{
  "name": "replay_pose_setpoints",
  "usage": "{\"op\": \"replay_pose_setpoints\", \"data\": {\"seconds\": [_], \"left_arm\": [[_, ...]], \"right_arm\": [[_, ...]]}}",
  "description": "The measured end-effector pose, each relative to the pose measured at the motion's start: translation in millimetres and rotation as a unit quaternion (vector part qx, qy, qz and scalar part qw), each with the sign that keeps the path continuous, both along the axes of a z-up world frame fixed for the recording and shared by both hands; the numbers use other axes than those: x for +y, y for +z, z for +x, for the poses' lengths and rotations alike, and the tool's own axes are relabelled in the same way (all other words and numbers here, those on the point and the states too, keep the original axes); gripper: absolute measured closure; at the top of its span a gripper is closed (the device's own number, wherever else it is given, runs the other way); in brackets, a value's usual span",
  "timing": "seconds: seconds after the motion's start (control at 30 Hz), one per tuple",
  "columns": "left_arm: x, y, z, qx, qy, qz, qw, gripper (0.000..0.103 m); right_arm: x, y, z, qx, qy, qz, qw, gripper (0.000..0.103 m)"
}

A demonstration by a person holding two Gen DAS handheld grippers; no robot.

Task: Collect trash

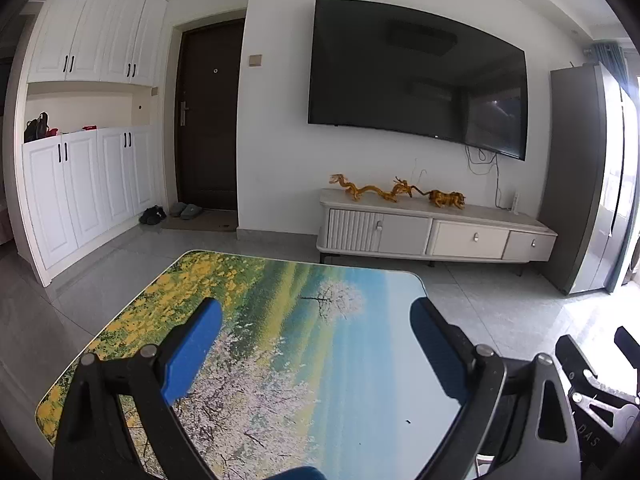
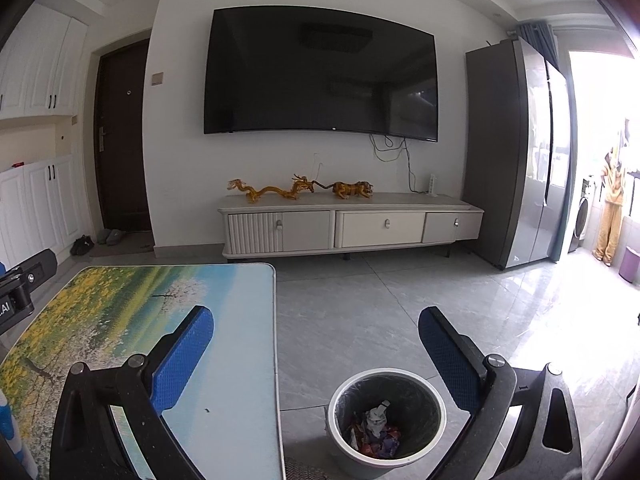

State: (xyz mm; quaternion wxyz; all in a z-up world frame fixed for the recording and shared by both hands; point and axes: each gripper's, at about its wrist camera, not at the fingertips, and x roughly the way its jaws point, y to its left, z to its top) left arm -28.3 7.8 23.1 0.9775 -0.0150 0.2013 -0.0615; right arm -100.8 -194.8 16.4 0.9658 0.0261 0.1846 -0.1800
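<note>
Trash [image 2: 376, 430] is seen as a crumpled heap of paper and coloured wrappers at the bottom of a round bin [image 2: 434, 390], white-rimmed with a dark liner, standing on the grey tile floor [image 2: 352, 312] just right of the table [image 2: 240, 360], near the camera. The right gripper [image 2: 316, 332] is held above the bin and the table's right edge; its blue-padded fingers [image 2: 184, 356] are spread wide and nothing is held between them. The left gripper [image 1: 316, 320] is positioned over the table top, which carries a printed landscape; its fingers [image 1: 192, 352] are likewise spread apart and empty. A small dark speck [image 1: 408, 421] is noted on the table surface near the right finger. Far across the floor, a white TV cabinet [image 2: 352, 228] with golden figurines [image 2: 300, 190] is recorded below a wall-mounted television [image 2: 320, 76]. A grey refrigerator [image 2: 516, 160] stands at far right.
</note>
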Motion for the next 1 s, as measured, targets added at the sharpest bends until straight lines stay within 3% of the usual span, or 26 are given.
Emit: {"op": "replay_pose_setpoints", "data": {"seconds": [1.0], "left_arm": [[-19,-16,5,0.023,-0.022,0.032,0.999,0.007]], "right_arm": [[-24,-11,-2,0.012,-0.021,0.02,1.0,0.0]]}}
